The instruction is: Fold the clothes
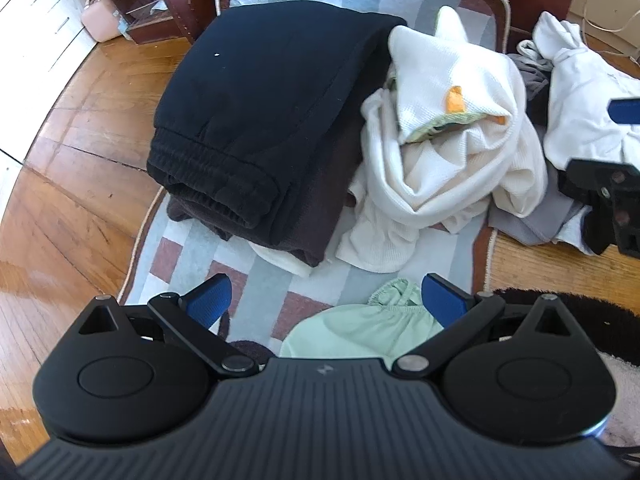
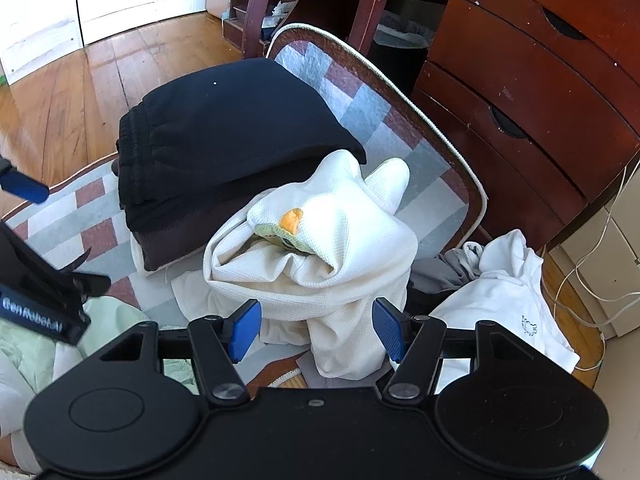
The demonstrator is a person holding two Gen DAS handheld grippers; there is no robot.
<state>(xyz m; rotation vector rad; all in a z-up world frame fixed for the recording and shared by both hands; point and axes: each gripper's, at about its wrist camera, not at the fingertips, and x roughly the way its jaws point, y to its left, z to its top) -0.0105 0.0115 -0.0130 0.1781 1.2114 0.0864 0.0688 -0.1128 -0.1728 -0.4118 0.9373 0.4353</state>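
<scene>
A crumpled white waffle garment (image 1: pixel 448 152) (image 2: pixel 320 256) with an orange and green patch lies on the checked rug (image 1: pixel 256 276) (image 2: pixel 384 128). My right gripper (image 2: pixel 317 332) stands open just above its near end, a blue pad on either side, neither pressing. Left of it is a folded stack: black sweatpants (image 1: pixel 260 112) (image 2: pixel 232 128) on a brown garment (image 1: pixel 320 208) (image 2: pixel 180 248). My left gripper (image 1: pixel 326 300) is open over the rug. A pale green garment (image 1: pixel 360 328) (image 2: pixel 116 320) lies beneath it, beside its right pad (image 1: pixel 444 300).
A loose white shirt (image 1: pixel 580 80) (image 2: pixel 512 292) and grey cloth (image 1: pixel 532 220) lie right of the rug on the wooden floor (image 1: pixel 80 140). A dark red dresser (image 2: pixel 540 80) stands at the back right, with cables (image 2: pixel 592 264) beside it. A pink bag (image 1: pixel 100 20) sits far left.
</scene>
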